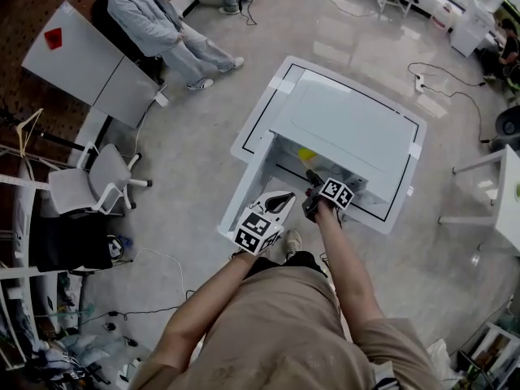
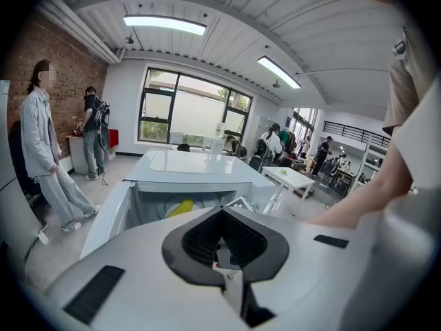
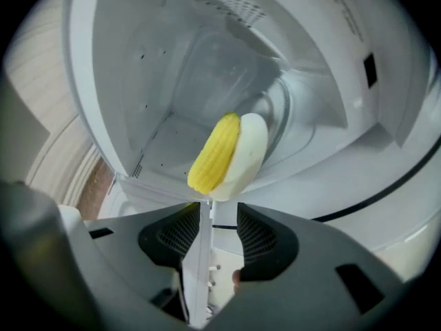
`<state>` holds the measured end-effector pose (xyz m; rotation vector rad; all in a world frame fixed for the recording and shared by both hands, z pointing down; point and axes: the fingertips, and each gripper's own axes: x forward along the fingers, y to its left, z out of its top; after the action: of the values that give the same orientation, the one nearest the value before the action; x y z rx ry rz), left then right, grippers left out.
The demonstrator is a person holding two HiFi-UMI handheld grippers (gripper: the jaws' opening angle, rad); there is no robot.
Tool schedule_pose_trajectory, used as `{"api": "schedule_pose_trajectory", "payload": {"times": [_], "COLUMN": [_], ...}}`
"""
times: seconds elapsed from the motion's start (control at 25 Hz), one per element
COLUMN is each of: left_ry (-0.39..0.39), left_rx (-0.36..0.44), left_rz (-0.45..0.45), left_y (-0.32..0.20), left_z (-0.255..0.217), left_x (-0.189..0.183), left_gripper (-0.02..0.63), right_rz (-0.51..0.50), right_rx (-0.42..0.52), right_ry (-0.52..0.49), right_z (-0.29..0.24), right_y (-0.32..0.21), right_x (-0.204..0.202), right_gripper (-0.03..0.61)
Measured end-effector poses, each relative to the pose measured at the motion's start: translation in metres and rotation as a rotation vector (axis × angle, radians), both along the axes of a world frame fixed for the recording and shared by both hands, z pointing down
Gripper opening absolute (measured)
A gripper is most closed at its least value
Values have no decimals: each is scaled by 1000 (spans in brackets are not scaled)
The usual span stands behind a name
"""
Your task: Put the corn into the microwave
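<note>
The white microwave (image 1: 341, 128) stands on a white table with its door (image 1: 244, 189) swung open towards me. The yellow corn (image 3: 217, 154), with a cream husk on one side, is inside the cavity (image 3: 172, 81), just beyond my right gripper's tips. My right gripper (image 3: 219, 209) is at the microwave's mouth, its jaws open with a clear gap and nothing between them. From the head view the corn (image 1: 306, 154) shows as a yellow spot in the opening. My left gripper (image 1: 272, 210) hangs near the open door, shut and empty. Past it the corn (image 2: 180, 207) shows in the cavity.
A person in grey (image 1: 154, 23) stands at the far left beside a white desk (image 1: 81, 55). An office chair (image 1: 97, 181) is at the left, and cables (image 1: 447, 84) trail on the floor at the right. The table's taped edge (image 1: 382, 218) lies under my right hand.
</note>
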<state>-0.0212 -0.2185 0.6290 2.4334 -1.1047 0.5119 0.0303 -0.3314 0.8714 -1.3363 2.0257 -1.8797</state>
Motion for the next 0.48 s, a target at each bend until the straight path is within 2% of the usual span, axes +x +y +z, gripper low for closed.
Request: {"api": "schedule_pose_trajectory", "payload": {"times": [0.2,0.48], "left_ry": [-6,-13], "left_rx": [-4,-8], "left_rz": [2,-14], "left_y": [5,14], "left_z": [1,0], "left_x": [-1,-8], "left_gripper": [4,4], "right_rz": [-105,-149], "right_rx": [80,128], "right_ry": [210,321], "right_z": [5,6], "right_y": [-5,-26], "right_x": [-9,-7], "right_gripper": [175,175]}}
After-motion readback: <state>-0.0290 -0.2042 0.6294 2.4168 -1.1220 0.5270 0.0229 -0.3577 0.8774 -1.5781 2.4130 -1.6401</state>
